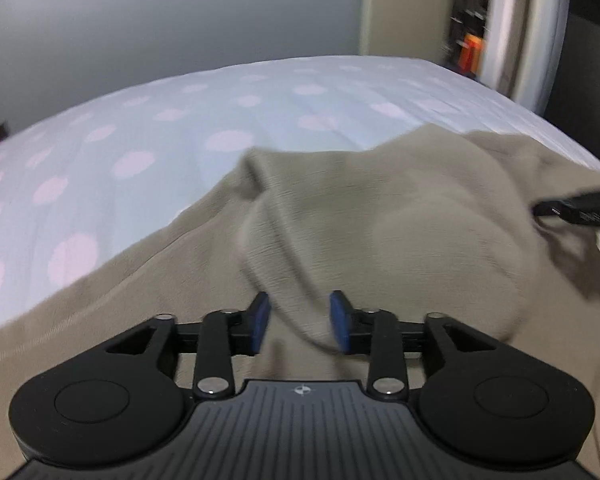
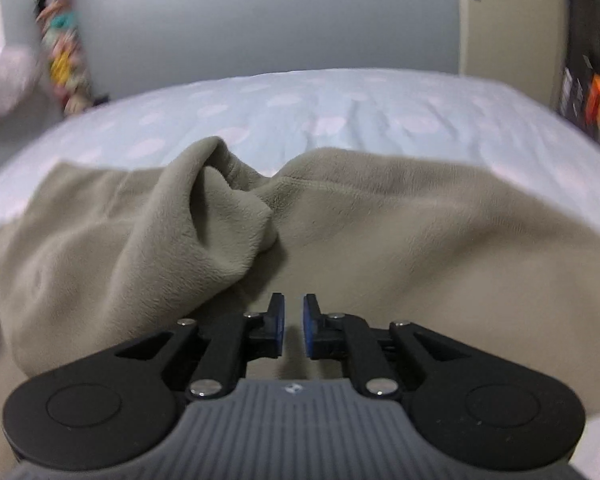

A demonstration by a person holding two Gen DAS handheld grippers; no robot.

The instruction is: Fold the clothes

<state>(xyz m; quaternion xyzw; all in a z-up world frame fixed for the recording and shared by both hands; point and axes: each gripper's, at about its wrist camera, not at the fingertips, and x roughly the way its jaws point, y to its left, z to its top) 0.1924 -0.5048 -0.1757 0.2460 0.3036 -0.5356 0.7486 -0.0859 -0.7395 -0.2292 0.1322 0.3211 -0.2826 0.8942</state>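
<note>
A beige fleece garment lies rumpled on a bed; it also fills the right wrist view, with a raised fold left of centre. My left gripper is open just above the cloth, and a ridge of fabric runs between its blue pads without being pinched. My right gripper hangs just above the garment with its blue pads a narrow gap apart and nothing between them. The right gripper's black body shows at the right edge of the left wrist view, against the cloth.
The bed sheet is pale blue with pink dots and stretches beyond the garment to a grey wall. A doorway with shelves is at the far right. Colourful hanging items are by the wall at the left.
</note>
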